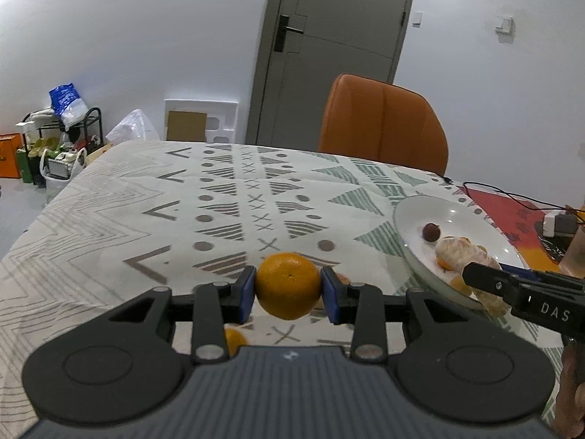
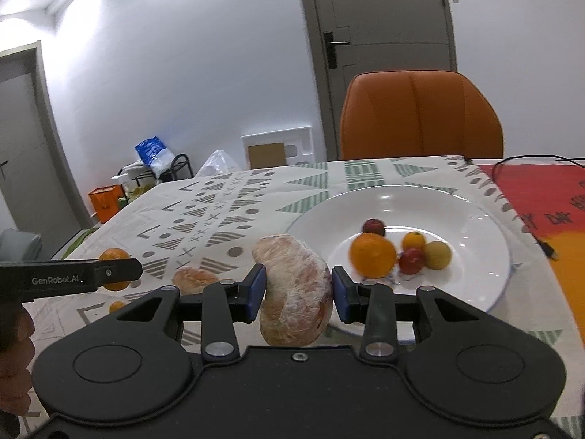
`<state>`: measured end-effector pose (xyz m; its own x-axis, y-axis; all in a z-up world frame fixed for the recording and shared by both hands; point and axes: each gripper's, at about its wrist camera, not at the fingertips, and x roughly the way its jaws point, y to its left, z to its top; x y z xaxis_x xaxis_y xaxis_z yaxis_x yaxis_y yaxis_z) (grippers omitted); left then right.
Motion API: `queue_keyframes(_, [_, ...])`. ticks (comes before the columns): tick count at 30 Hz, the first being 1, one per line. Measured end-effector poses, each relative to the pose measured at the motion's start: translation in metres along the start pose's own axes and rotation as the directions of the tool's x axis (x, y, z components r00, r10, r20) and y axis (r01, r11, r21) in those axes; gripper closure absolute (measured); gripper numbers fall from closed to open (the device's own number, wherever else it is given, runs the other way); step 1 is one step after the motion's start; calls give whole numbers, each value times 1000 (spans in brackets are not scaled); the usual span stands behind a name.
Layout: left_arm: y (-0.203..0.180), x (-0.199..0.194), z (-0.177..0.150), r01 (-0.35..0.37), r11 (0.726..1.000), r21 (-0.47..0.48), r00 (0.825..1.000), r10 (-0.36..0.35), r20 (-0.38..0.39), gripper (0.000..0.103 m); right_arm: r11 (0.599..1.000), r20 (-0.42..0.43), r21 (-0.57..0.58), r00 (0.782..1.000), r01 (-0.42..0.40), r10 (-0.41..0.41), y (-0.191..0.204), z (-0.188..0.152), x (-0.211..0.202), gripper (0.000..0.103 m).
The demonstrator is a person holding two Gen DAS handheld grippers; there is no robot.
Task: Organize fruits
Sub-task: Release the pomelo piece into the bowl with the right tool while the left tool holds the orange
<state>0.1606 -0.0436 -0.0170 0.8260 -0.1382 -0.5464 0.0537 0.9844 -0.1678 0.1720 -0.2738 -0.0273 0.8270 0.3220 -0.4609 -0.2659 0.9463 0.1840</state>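
Observation:
My left gripper (image 1: 289,289) is shut on a whole orange tangerine (image 1: 287,274), held above the patterned tablecloth. My right gripper (image 2: 298,291) is shut on a peeled, pale citrus fruit (image 2: 292,267) just left of the white plate (image 2: 475,205). On the plate lie an orange (image 2: 373,256), two small red fruits, a small orange one and a yellow one (image 2: 437,254). In the left wrist view the plate (image 1: 413,212) is at the right, with the right gripper's finger (image 1: 490,280) over its near rim. Another peeled piece (image 2: 195,278) rests on the cloth.
An orange chair (image 2: 420,117) stands behind the table's far edge. A black cable (image 1: 512,197) and a small white adapter (image 1: 555,221) lie on the red cloth at the right. A small orange fruit (image 1: 234,340) sits on the cloth under my left gripper. Clutter stands on the floor at the far left.

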Motion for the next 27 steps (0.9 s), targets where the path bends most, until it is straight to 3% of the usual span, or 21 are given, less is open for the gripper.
queue_keyframes(27, [-54,28,13,66,995,75,998,-66,-11,66,993,5,73,995,97,-98,-55,4,-2,66])
